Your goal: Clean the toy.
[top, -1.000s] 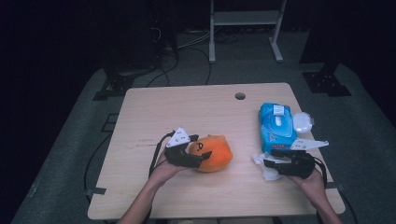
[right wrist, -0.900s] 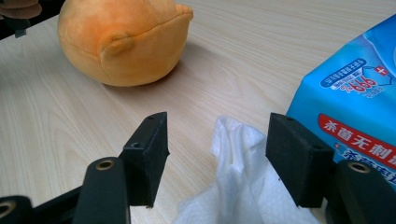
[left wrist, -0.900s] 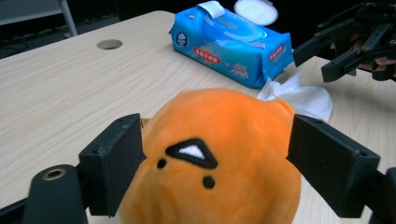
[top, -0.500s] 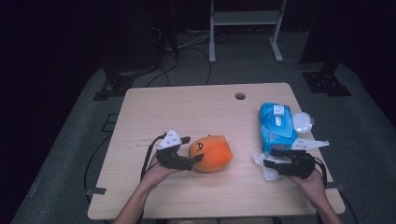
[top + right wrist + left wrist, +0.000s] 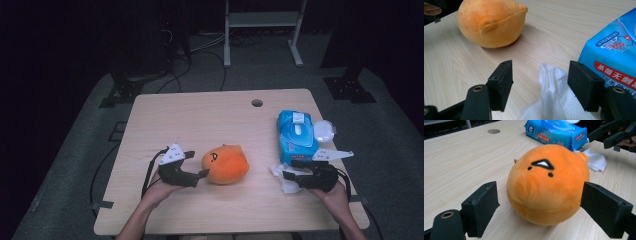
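Left gripper view: orange plush ball [image 5: 548,185] between the wide-spread jaws of the left claw [image 5: 547,206], untouched.

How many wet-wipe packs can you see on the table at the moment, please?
1. The blue wipe pack lies at the table's right side, just beyond the right gripper, with a crumpled white wipe lying beside its near end. Nothing suggests another one is hidden.

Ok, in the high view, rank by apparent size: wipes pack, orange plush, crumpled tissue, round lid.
1. Wipes pack and orange plush, too alike to separate.
2. Crumpled tissue, partly hidden by the right hand-held gripper.
3. Round lid.
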Tool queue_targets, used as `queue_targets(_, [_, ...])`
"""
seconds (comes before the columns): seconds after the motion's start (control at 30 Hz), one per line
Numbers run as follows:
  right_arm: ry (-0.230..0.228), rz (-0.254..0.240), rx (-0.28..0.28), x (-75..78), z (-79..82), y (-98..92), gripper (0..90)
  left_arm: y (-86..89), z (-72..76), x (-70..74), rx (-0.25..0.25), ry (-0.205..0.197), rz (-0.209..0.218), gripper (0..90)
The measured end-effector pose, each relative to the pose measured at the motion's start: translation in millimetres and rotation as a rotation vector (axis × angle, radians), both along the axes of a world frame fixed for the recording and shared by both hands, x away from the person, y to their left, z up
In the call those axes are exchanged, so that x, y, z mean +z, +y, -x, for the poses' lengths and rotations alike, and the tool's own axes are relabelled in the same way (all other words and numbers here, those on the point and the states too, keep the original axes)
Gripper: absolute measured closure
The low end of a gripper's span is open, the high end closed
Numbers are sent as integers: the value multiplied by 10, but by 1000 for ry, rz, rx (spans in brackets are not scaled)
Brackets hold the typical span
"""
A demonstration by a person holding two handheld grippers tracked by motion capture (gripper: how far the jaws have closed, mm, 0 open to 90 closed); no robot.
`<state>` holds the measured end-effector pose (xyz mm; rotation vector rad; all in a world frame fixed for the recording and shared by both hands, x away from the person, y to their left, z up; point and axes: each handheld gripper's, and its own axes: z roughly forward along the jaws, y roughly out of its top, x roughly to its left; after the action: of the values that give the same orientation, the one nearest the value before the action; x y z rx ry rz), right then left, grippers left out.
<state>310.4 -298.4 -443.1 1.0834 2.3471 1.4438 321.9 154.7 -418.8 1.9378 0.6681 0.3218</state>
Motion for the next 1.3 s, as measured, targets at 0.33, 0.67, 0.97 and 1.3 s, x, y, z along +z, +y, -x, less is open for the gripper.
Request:
queue_targets(0.33, [11,-1,3,-8,-1,15,356,125,40,-37,25,9,-9,138])
queue_targets(0.67, [17,-5,4,-7,1,22,352,256,98,-79,46,22,-25,130])
queue_targets(0.97, [20,-4,7,-13,7,28,353,363,170,-149,61,41,-29,119])
queue_targets(1.3, [25,-2,10,-17,15,38,353,438,201,-234,88,58,-14,110])
